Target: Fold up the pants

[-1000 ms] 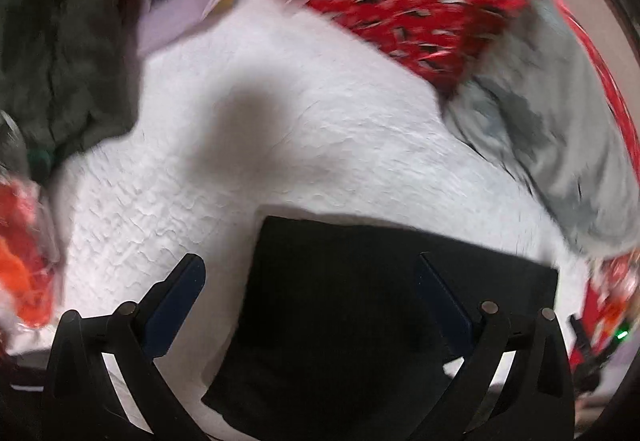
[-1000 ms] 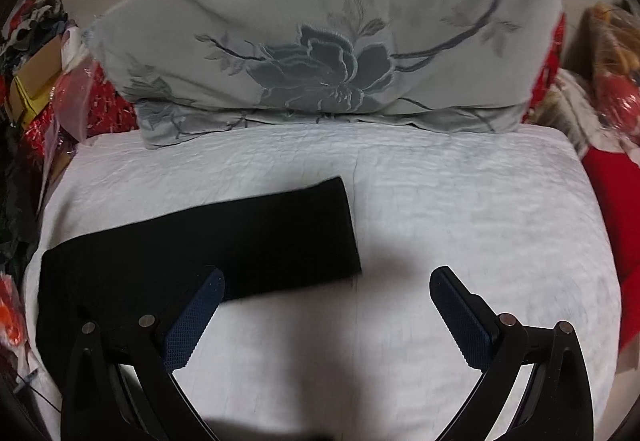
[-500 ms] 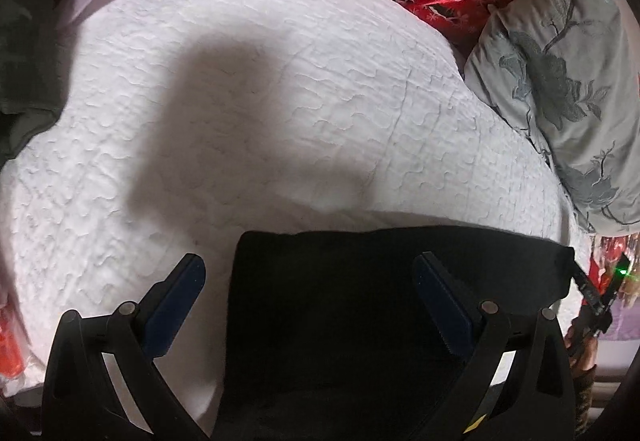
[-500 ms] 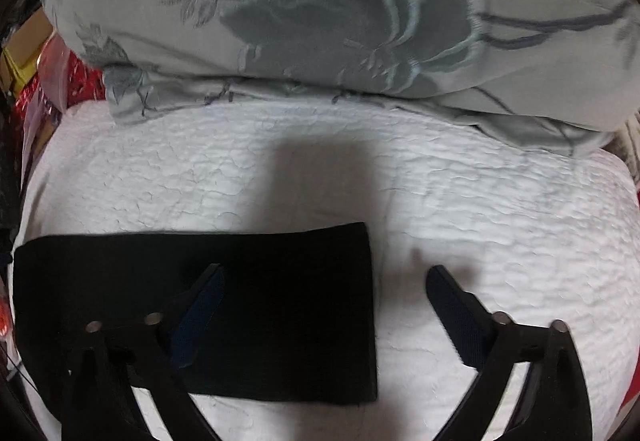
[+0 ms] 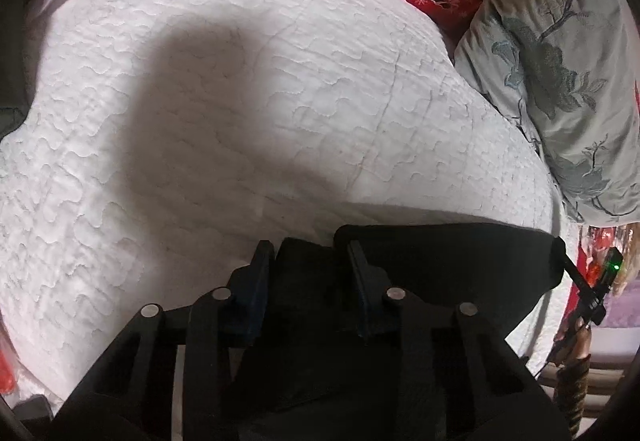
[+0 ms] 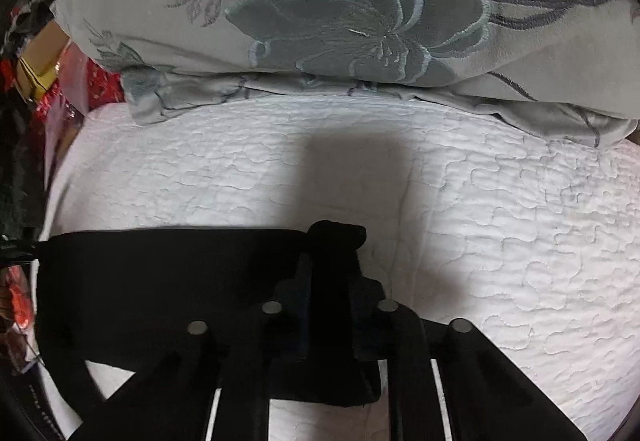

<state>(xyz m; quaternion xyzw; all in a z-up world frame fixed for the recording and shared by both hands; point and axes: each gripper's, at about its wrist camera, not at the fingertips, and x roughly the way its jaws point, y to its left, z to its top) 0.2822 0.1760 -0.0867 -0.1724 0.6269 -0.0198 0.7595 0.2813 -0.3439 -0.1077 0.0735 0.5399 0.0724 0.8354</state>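
Black pants (image 5: pixel 440 273) lie on the bed (image 5: pixel 240 121); both jaws have just been closing and now pinch an end each: left gripper (image 5: pixel 308 261), right gripper (image 6: pixel 332 269). Lifting both together should keep the fold square.

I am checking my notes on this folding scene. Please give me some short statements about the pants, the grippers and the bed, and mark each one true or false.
1. The pants are black. True.
2. The right gripper is open and holds nothing. False: its jaws have just closed, pinching a bunch of pants cloth.
3. The left gripper has pants cloth between its fingers. True.
4. The pants lie on a red blanket. False: they lie on a white quilt.
5. A grey pillow with a flower pattern lies beyond the pants. True.
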